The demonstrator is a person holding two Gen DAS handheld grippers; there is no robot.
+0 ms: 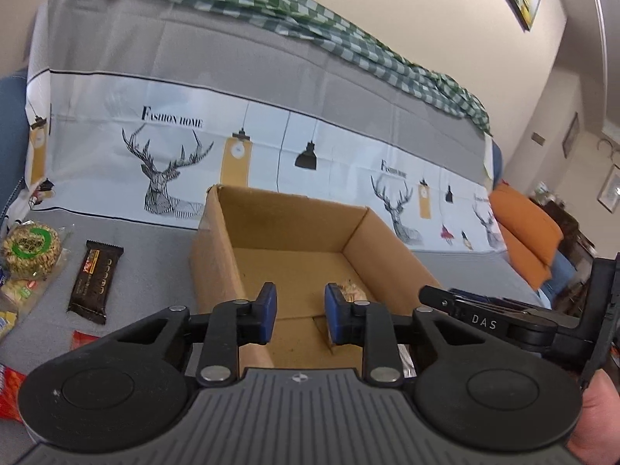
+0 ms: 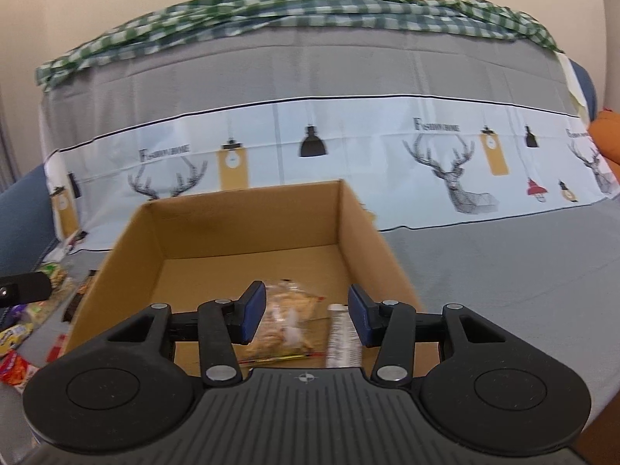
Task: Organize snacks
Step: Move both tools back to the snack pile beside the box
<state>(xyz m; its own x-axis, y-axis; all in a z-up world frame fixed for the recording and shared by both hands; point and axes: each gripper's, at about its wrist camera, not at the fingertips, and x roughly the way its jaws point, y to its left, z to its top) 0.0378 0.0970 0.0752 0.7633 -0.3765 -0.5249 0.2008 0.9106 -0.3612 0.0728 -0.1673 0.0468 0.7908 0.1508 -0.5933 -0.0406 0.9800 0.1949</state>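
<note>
Far left on the grey cover lie a noodle pack (image 1: 30,250) and chocolate bar (image 1: 95,281). The left gripper (image 1: 300,312) hangs open over the cardboard box (image 1: 294,217). The right gripper (image 2: 306,316), open, hovers above a clear snack bag (image 2: 288,319) inside the box's near end.

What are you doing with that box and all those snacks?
A person holds a gripper in each hand and is sorting snacks into a cardboard box. Both the left gripper and the right gripper are open over the box, holding nothing. A clear snack bag already lies inside. A chocolate bar waits outside, left of the box.
</note>
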